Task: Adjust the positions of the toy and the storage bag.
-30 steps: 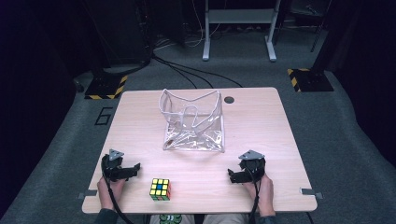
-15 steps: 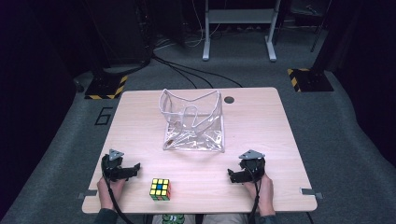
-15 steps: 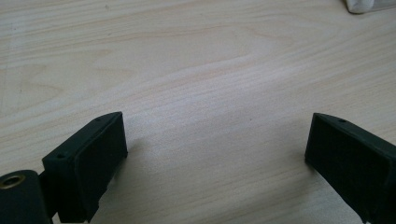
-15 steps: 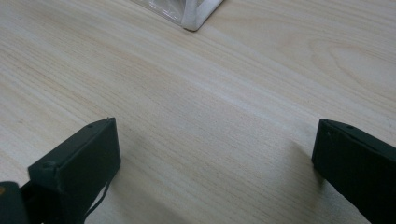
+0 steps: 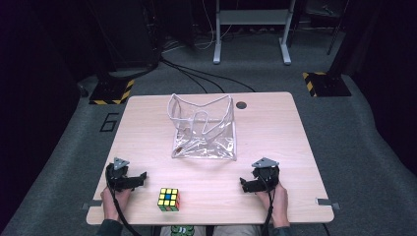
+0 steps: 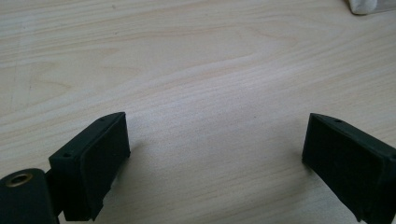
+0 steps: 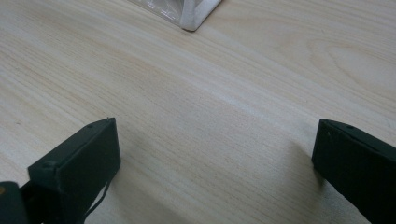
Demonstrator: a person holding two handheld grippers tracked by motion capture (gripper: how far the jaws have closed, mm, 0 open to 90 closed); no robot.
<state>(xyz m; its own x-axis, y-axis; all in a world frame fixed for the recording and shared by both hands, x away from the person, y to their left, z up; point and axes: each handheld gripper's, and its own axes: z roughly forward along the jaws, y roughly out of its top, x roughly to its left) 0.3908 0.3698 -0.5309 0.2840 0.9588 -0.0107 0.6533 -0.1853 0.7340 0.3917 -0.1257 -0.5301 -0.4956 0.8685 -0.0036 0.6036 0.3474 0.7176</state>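
The multicoloured plastic puzzle cube sits on the pale wooden surface near its front edge, just beside the left gripper and well apart from the right gripper; farther back, about mid-surface, stands a clear soft plastic pouch with white trim, its mouth gaping upward and its walls slumped and creased. Both grippers rest low on the surface, one at each front corner; in the left gripper view the left gripper has its jaws spread wide with bare wood between them, though they have just been closing a little with nothing in the gap; in the right gripper view the right gripper is likewise released, jaws far apart over bare wood, a white corner of the pouch ahead of it. The cube looks light, rigid and smooth-faced; it should not crush, but its glossy tiles may slip under thin contact and its layers could twist if squeezed off-centre; the safest hold is likely across two opposite flat faces, pads square on the middle rows. The pouch is flimsy and slick; it will probably buckle or slide if nudged, so its white rim seems the firmest place to pinch.
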